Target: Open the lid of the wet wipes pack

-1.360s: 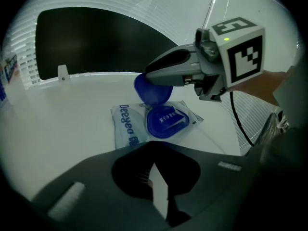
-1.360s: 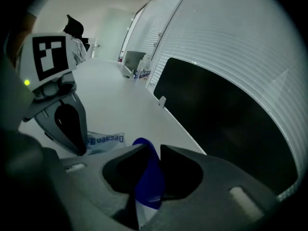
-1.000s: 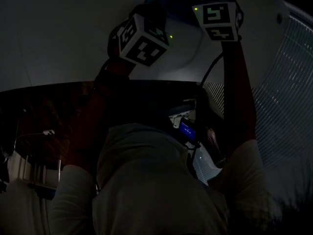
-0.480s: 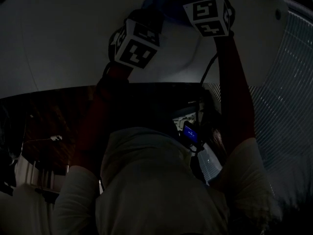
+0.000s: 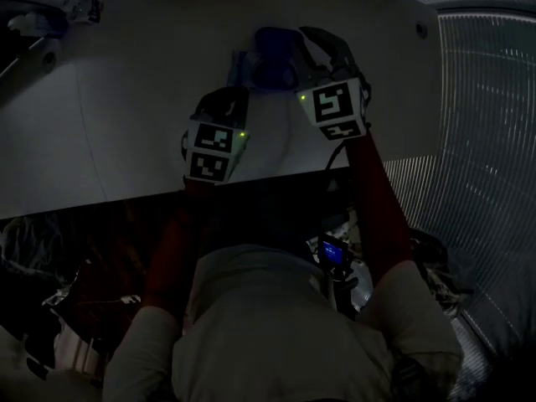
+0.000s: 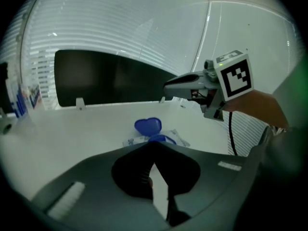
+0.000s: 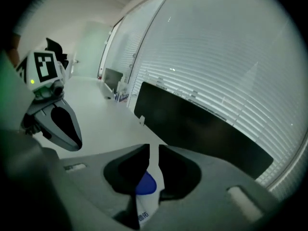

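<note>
Two jaws, left gripper (image 6: 154, 146): tips pressed together, nothing between them.
Right gripper (image 7: 153, 150): jaws had just been closing; a thin slit showed between them, nothing pinched.
Height: both hung above the white table (image 5: 151, 99), clear of the wipes pack (image 6: 166, 138).
Pack: lay flat on the table, ahead of both grippers.
Lid (image 6: 147, 125): blue, stood up open at the pack's far end.
</note>
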The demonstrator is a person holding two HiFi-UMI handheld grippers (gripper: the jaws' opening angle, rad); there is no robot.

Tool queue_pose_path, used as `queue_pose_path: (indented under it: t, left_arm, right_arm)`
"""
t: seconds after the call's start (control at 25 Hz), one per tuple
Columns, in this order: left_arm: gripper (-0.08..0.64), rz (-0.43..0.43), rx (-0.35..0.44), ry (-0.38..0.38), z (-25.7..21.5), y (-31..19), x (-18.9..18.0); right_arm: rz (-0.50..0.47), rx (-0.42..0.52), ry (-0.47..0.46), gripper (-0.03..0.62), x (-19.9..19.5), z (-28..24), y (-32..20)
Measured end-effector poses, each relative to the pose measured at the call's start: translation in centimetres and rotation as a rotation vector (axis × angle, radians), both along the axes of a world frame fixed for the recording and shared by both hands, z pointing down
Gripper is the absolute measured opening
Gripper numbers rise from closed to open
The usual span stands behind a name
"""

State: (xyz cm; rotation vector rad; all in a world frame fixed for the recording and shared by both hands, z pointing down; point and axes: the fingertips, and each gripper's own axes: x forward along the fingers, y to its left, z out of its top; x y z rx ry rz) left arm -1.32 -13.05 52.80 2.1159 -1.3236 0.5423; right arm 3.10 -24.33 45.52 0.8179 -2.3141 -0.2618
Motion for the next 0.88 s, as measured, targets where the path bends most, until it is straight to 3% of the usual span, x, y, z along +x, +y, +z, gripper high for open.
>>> queue_pose_path:
  t: [0.2, 0.4, 0.88]
  left_arm:
    - [0.002, -0.054, 0.115, 0.002, -7.0, 0.0, -1.2]
    - [0.002, -0.101, 0.191, 0.057, -13.7, 1.6, -1.5]
    - [0.002, -0.038, 0.390, 0.068, -25.1, 5.4, -1.0]
  right_arm:
    - [0.068, 0.026, -0.116, 0.060, 0.6, -6.9, 2.4]
    - [0.094, 0.053, -0.227, 0.055, 0.9, -13.5, 6.2]
    - [0.155, 0.058, -0.461, 0.035, 0.7, -23.9, 13.7]
